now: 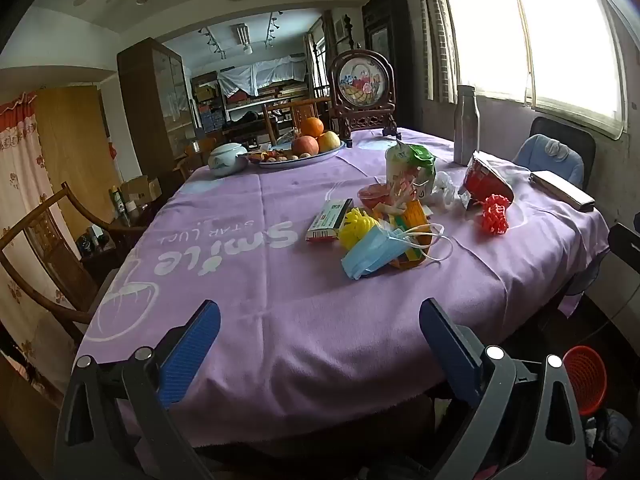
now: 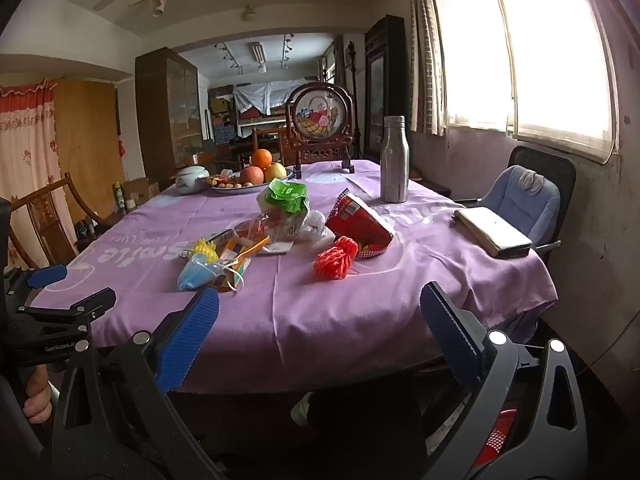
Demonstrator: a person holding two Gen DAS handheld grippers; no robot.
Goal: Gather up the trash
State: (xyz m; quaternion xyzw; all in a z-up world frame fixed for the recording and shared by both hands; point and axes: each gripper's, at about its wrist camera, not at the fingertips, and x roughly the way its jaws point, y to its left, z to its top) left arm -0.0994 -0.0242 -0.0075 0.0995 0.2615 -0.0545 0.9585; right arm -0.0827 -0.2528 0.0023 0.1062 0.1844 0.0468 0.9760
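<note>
The left claw [image 1: 320,336] hangs released at the near edge of the table [image 1: 280,320], its blue pads spread wide with only purple cloth between them. The right claw [image 2: 320,320] is likewise released and holds nothing, poised over the same near edge (the left one shows at the left rim of its view, a hand [image 2: 38,400] gripping the handle).

Ahead of both claws, well apart from them, lies the trash, all of it on the table. Nearest to the left claw, ahead and slightly right, is a crumpled blue face mask [image 1: 372,254], lying against yellow wrappers [image 1: 416,220], a yellow mesh ball [image 1: 356,226] and a small carton [image 1: 328,224]. Beyond that are a green-topped bag [image 1: 412,168], a white plastic bag [image 1: 444,190], a red snack bag [image 1: 486,182] and a red mesh ball [image 1: 496,212].

Farther off stand a metal bottle [image 1: 466,124], a fruit plate [image 1: 332,151] and a wallet-like case [image 1: 560,190], probably not rubbish.

Below the table, right of the left claw, sits a red basket [image 1: 584,378], likely the bin. Nothing looks collected yet; the whole pile remains, so the task seems to be at its start.
</note>
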